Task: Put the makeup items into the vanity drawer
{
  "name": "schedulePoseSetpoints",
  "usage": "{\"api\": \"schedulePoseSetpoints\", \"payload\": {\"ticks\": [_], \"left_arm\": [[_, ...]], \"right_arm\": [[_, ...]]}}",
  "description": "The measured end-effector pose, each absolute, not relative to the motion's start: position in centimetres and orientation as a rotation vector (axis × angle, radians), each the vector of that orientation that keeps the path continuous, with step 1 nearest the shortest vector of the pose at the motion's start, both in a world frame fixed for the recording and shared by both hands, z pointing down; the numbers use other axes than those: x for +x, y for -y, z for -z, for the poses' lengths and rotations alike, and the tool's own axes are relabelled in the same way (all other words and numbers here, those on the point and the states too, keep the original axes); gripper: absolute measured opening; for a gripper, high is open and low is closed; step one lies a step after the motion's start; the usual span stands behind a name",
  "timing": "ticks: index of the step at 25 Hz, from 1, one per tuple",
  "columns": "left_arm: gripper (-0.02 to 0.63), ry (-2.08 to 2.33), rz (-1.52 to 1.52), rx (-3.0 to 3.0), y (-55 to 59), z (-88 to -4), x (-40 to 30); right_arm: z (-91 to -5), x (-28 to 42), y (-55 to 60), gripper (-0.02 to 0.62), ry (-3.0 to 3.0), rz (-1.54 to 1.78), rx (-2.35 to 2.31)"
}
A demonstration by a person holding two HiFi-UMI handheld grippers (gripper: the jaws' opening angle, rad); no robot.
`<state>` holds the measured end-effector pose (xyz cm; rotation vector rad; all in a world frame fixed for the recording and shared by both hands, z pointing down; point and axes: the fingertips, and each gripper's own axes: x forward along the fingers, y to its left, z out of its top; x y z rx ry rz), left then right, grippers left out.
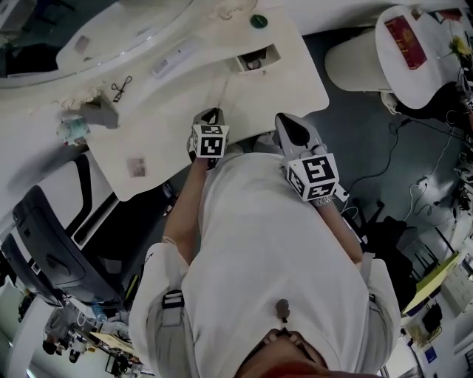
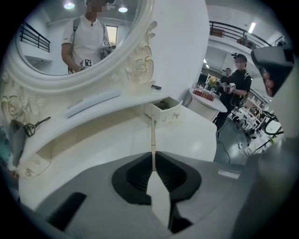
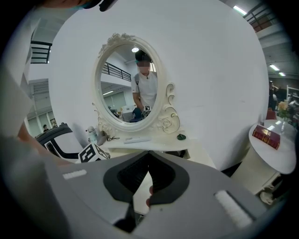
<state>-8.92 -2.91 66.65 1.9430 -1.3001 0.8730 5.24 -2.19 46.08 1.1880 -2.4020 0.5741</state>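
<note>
Left tool: jaws drawn in narrow, clamped on a thin pale stick. The stick runs straight out from between the pads, and the tool is tipped down over the white desk. Ahead of this tool and a touch to its right is the small drawer, pulled open under the shelf, with something dark inside that can't be identified. In the left gripper view the stick's far end lines up with the drawer's near lower corner; cannot tell whether they touch. Right tool: jaws tip to tip with nothing between them, held just beside the left tool at the desk's near edge and aimed toward the oval mirror. Other makeup pieces lie on the shelf, beyond both tools. A round green item is past the drawer, ahead of the right tool. A long pale item lies ahead of the left tool. An eyelash curler sits well off to the left tool's left. The person in the white shirt shows in the mirror glass.
</note>
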Motion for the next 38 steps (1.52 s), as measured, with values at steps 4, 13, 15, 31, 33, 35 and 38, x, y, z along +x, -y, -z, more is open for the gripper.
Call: {"api": "schedulePoseSetpoints", "payload": {"ticks": [4,13,15,31,33,35,38], "left_arm": [[0.034,1.274,-0.914,1.951,4.4,-65.1,-7.3],[0.034,1.190,-0.978,1.925,8.0,-64.3,-2.7],[0.034,1.186,-0.990,1.902,8.8,-64.4,-1.7],[0.035,1.213,-1.034,1.792,14.2,-65.2,1.3],[0.035,1.236,-1.028,1.801,15.1,-64.9,1.7],[0.035,1.269,-1.034,1.817,16.1,-64.7,1.8],[0.035,1.309,-1.070,1.831,17.5,-64.9,1.8]], "right_arm": [[-46.1,5.7,2.6,0.008,2.413,-0.578,1.169],[-46.3,9.1,4.1,0.008,2.410,-0.590,1.195],[-46.3,10.0,4.6,0.008,2.408,-0.595,1.210],[-46.8,16.1,8.3,0.008,2.414,-0.640,1.245],[-46.8,16.7,8.7,0.008,2.415,-0.640,1.248],[-46.8,17.4,9.1,0.008,2.413,-0.646,1.255],[-46.9,18.1,9.5,0.008,2.406,-0.652,1.254]]}}
